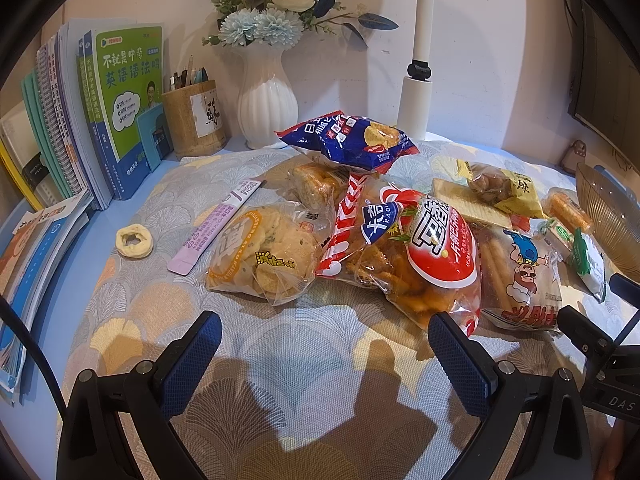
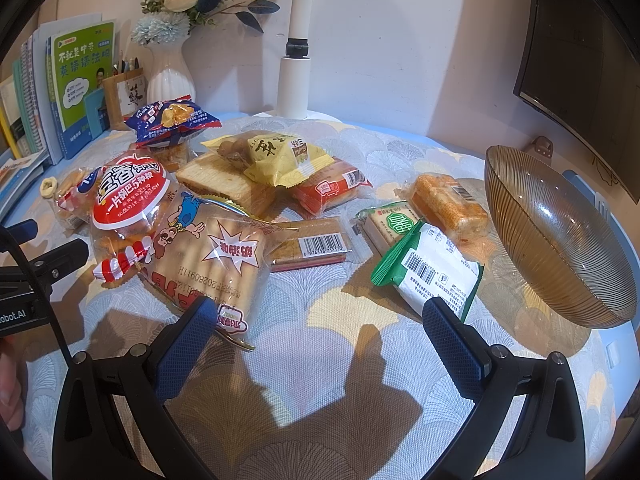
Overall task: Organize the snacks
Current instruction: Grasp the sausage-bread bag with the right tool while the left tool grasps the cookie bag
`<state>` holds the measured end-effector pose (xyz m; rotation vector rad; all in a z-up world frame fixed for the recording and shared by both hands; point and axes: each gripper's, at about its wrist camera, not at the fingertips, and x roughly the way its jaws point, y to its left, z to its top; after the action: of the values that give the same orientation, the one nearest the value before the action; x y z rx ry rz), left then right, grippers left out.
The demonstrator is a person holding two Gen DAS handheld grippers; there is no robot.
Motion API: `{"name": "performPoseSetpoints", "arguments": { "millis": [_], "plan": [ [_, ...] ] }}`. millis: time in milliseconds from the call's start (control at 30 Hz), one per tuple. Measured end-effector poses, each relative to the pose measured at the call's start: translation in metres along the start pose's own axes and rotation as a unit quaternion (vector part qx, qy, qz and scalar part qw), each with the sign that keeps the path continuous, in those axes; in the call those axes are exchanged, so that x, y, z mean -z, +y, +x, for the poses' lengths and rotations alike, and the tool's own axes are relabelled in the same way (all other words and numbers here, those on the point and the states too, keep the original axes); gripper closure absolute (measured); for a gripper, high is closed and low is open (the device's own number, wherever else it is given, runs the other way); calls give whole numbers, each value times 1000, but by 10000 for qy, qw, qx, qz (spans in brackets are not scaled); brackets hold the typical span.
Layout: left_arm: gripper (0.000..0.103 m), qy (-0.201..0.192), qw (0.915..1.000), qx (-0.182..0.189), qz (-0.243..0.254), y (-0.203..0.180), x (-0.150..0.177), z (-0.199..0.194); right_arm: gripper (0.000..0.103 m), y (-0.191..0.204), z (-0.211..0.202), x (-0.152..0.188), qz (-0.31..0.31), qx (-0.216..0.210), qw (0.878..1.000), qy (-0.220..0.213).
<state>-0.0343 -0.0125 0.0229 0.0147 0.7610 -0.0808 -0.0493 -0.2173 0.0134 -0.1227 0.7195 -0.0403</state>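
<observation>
Both the left gripper (image 1: 324, 354) and right gripper (image 2: 316, 344) hover, jaws apart and empty, over bare cloth (image 2: 320, 320) before the snack pile (image 1: 400, 240), the bowl (image 2: 560, 240) at the desk's right edge.

"英语语法吗" on green book (image 1: 128, 92); "6 976118 712170" on barcode packet (image 2: 316, 246); "奶油味" on breadstick bag (image 2: 224, 256).

One bowl (image 2: 560, 240), one vase (image 1: 267, 104), two tongs (image 1: 324, 360) (image 2: 320, 344).
</observation>
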Motion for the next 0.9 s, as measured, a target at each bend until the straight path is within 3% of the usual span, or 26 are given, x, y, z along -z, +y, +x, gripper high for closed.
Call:
{"name": "performPoseSetpoints", "arguments": {
  "millis": [100, 167, 300, 500, 633, 700, 800, 900],
  "plan": [
    [1, -3, 9996, 249, -128, 10, 2, -5, 0, 0, -2, 1, 8, -8, 10000, -49],
    [1, 70, 9984, 533, -196, 21, 2, -11, 0, -3, -16, 4, 41, -28, 9991, -416],
    [1, 49, 9967, 781, -202, 40, 1, -32, 0, -12, -38, 10, -37, -893, 9927, -806],
    [3, 302, 9769, 1941, -836, 54, -16, -35, 0, -12, -44, -7, -691, -1159, 9879, -758],
    [5, 390, 9778, 1831, -937, 64, -33, -20, 3, -6, -39, -25, -1410, -1456, 9777, -555],
    [5, 514, 9819, 1697, -668, 67, -40, -8, 5, -1, -30, -29, -1812, -1614, 9694, -366],
    [5, 837, 9886, 1211, -317, 72, -43, 13, 10, 9, -13, -33, -2255, -1863, 9563, -49],
    [5, 964, 9863, 1320, -242, 75, -45, 29, 10, 24, 4, -37, -2651, -2085, 9412, 171]
  ]
}}
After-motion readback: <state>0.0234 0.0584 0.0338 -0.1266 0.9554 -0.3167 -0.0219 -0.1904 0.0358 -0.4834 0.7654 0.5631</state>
